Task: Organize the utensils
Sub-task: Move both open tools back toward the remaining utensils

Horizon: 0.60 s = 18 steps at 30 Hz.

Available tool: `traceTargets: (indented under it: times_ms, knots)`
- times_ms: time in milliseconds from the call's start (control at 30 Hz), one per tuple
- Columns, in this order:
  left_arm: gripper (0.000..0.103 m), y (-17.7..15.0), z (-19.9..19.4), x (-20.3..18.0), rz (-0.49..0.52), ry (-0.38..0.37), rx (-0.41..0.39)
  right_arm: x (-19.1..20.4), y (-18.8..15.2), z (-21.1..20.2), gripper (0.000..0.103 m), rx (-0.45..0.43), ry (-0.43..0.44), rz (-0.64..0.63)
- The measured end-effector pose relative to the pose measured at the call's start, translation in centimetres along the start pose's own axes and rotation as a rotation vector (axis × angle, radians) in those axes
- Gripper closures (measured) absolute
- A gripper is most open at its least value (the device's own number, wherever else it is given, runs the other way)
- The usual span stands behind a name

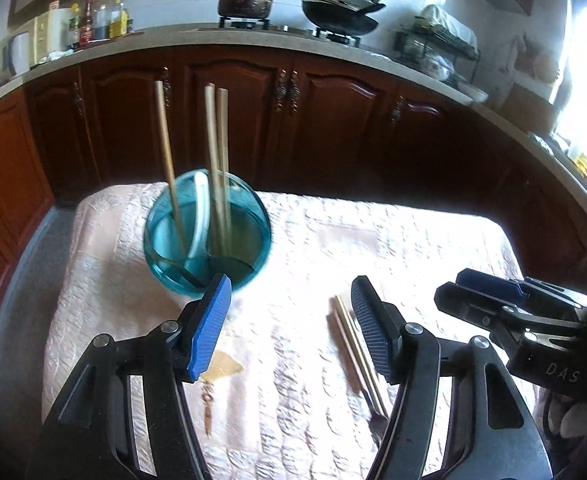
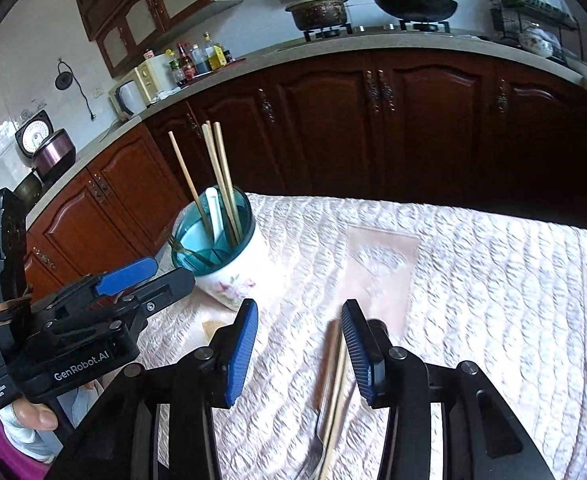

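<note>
A utensil holder [image 1: 207, 236] [image 2: 229, 264] with a teal rim and white floral body stands on the cloth-covered table. It holds three wooden chopsticks [image 1: 215, 160] [image 2: 219, 176], a white spoon [image 1: 202, 212] [image 2: 214, 216] and a metal utensil. Loose chopsticks [image 1: 355, 344] [image 2: 335, 384] and a fork [image 2: 313, 456] lie on the cloth. My left gripper [image 1: 289, 320] is open and empty, just in front of the holder, the loose chopsticks beside its right finger. My right gripper [image 2: 299, 344] is open and empty above the loose chopsticks.
The table has a pale quilted cloth [image 1: 413, 248] [image 2: 493, 280]. A brown patch [image 1: 223, 368] marks the cloth near my left finger. Dark wooden cabinets [image 1: 313, 120] and a counter with pot, wok and bottles stand behind the table.
</note>
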<state>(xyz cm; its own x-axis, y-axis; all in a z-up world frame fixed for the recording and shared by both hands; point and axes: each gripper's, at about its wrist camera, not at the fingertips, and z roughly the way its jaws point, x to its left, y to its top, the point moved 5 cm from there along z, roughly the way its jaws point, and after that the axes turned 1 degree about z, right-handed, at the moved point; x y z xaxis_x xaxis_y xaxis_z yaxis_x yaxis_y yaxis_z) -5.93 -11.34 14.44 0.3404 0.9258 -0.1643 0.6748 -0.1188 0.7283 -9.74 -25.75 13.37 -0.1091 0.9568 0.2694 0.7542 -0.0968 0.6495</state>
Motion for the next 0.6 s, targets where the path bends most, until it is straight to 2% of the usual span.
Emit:
traceTargets:
  times_ms: [267, 367, 533, 600]
  knots:
    - [0.04, -1.5, 0.0, -2.3, 0.035, -0.022, 0.026, -2.2, -2.5, -0.7, 0.061, 0.026, -0.029, 0.03]
    - [0.04, -2.1, 0.3, -2.6, 0.04, -0.028, 0.038, -3.1, -3.7, -0.1, 0.061, 0.058, -0.032, 0.044]
    - [0.04, -3.4, 1.2, -1.5, -0.008, -0.046, 0.078, -4.1, -5.6, 2.5, 0.061, 0.126, -0.025, 0.068]
    - [0.04, -4.1, 1.7, -0.7, -0.022, -0.036, 0.097, -4.3, -6.3, 3.9, 0.07, 0.154, -0.018, 0.076]
